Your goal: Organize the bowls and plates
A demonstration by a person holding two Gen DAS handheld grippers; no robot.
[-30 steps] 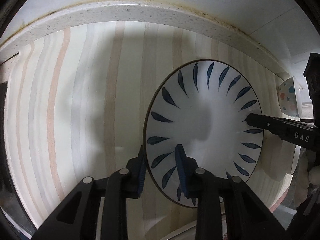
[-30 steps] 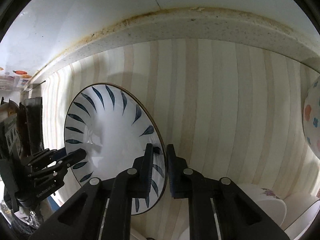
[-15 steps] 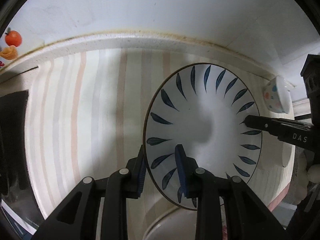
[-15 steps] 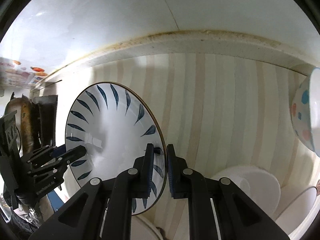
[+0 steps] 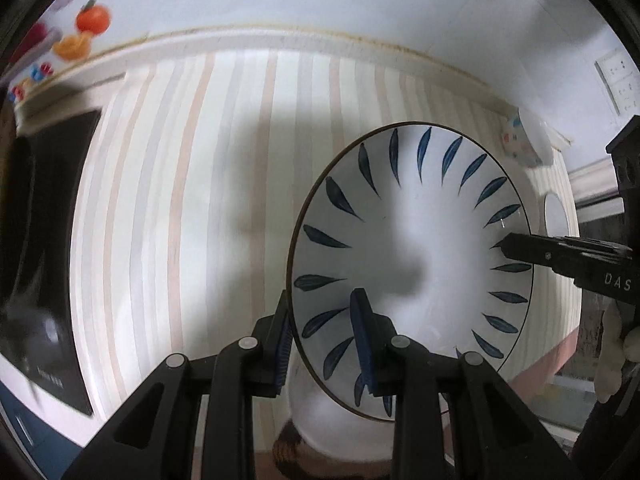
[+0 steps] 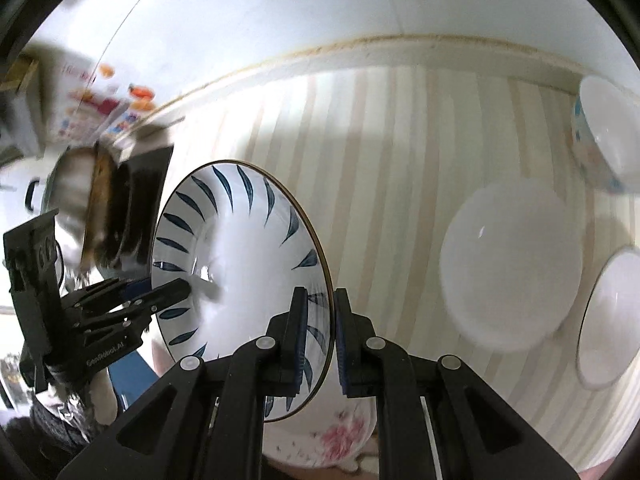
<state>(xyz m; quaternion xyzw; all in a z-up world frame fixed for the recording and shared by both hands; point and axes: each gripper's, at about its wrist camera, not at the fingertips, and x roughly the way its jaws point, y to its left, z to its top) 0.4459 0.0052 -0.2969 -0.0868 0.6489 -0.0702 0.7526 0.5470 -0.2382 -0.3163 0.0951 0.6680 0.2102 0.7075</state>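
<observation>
- A blue-leaf plate (image 5: pixel 412 268) hangs in the air above a striped counter mat (image 5: pixel 192 200), gripped from opposite sides by two handheld grippers.
- The left gripper (image 5: pixel 324 340) is closed on the plate's near-left rim, one blue pad under the rim and one on the upper face; the jaws stand only as wide as the rim between them.
- The right gripper (image 6: pixel 320 336) pinches the opposite rim in a narrow gap, the plate's brown edge line running up between its pads.
- From the left wrist view, the right gripper's finger tip reaches in over the plate's right rim.
- A pale raised backsplash edge (image 5: pixel 280 38) bounds the mat at the far side, with open striped surface left of the plate.
- A dark cooktop (image 5: pixel 44 248) sits at the mat's left border.
- To the right lie a plain white plate (image 6: pixel 512 264), a dotted bowl (image 6: pixel 600 136) near the wall, and another white dish (image 6: pixel 612 320) at the edge.
- A pink-flowered bowl (image 6: pixel 332 436) lies directly beneath the held plate, well apart from it.
</observation>
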